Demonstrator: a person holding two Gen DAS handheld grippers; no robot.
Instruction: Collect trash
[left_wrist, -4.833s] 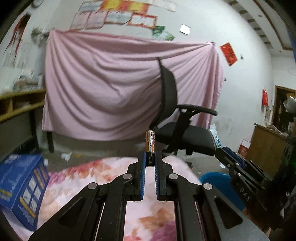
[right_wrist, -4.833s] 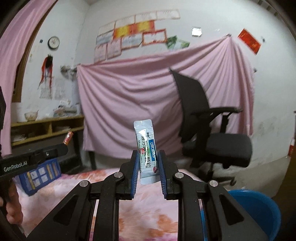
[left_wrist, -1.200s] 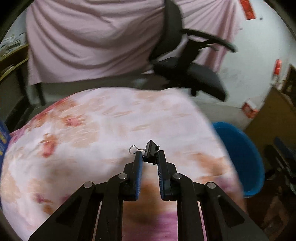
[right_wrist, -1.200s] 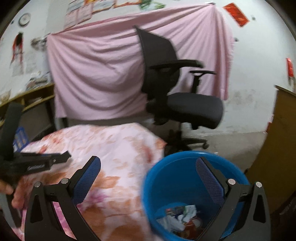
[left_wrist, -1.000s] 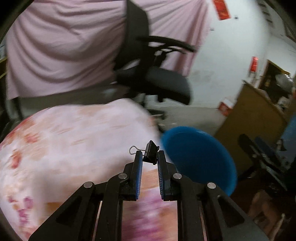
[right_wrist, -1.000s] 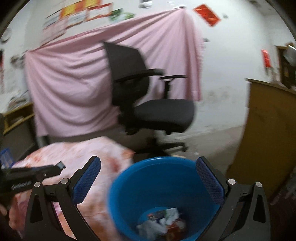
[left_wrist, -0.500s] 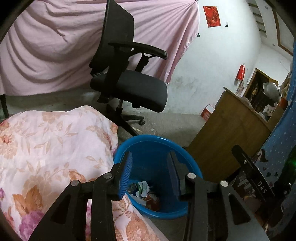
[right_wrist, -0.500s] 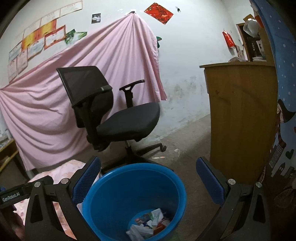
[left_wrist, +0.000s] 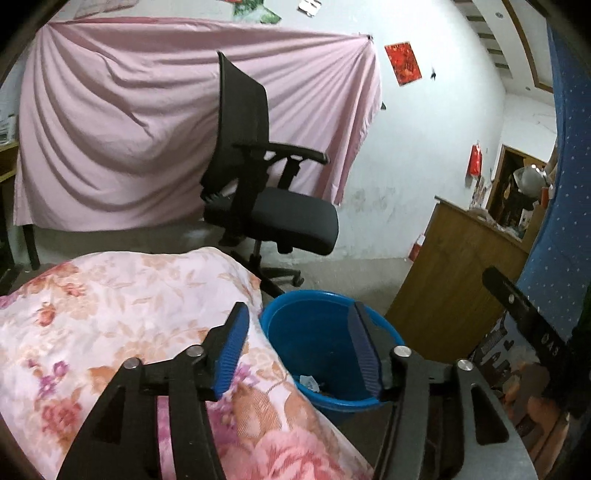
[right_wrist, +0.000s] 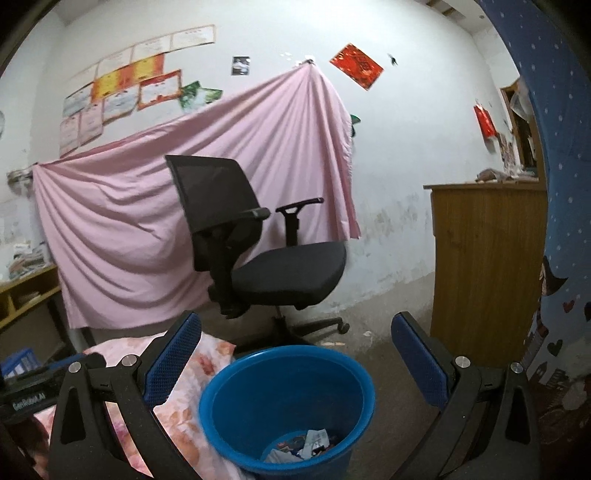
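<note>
Trash (right_wrist: 306, 445), a heap of crumpled wrappers and paper scraps, lies at the bottom of a round blue plastic bin (right_wrist: 236, 400) standing on the bare floor against the corner of a bed draped in a pink floral quilt (left_wrist: 110, 314). Above the bin's near rim, the left gripper (left_wrist: 301, 349) has its blue-padded jaws opening with nothing between them; only 1 small wrapper (left_wrist: 308, 382) shows through the gap. The right gripper (right_wrist: 295, 363) hangs over the same bin with its jaws spread wide and empty. Judging by this, a drop-off is just finishing, and the next move likely calls for both grippers to swing back over the quilt for any litter left there; none shows on the visible part. Behind the bin stand a black mesh office chair (right_wrist: 258, 254), a pink sheet pinned to the wall (right_wrist: 147, 221) and a wooden cabinet (right_wrist: 484, 266). Lettering on the left gripper's body in the right view seems to read "GenRobot.AI"; "DAS" shows on the right gripper's body in the left view.
</note>
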